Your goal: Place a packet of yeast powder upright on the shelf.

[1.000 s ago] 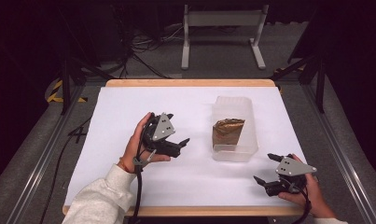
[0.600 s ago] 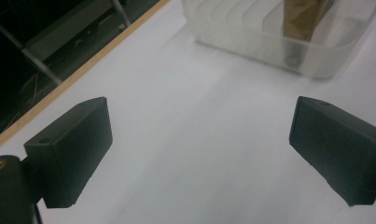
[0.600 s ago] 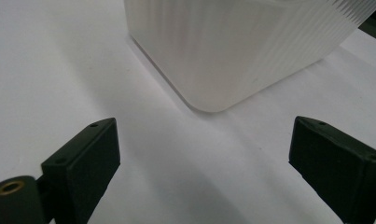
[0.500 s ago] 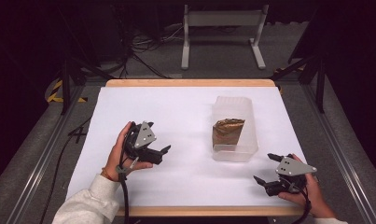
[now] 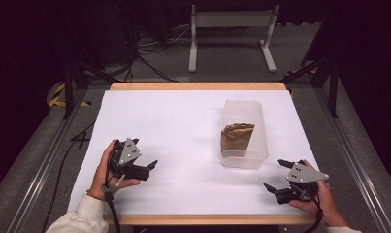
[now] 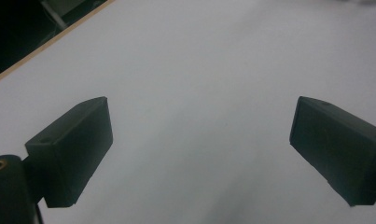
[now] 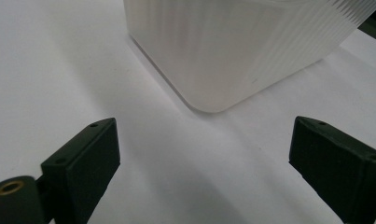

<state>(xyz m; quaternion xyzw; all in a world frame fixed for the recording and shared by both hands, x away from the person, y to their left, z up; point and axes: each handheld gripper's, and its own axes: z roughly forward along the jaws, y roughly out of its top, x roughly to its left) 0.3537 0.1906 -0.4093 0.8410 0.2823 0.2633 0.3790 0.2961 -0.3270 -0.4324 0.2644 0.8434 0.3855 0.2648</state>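
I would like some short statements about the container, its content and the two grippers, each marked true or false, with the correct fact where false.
1. The clear plastic container holds a brown crumpled item. True.
2. The left gripper grips the container. False: it is open above the bare white tabletop.
3. The right gripper is open. True.
4. The container lies on its side. False: it stands upright, its opening upward.

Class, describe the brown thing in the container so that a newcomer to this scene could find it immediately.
Start at the white table and move to its right half, where a clear plastic container stands. Inside it, toward the near end, sits a crumpled brown item. It is the one dark, coloured object there; both grippers lie nearer the person.
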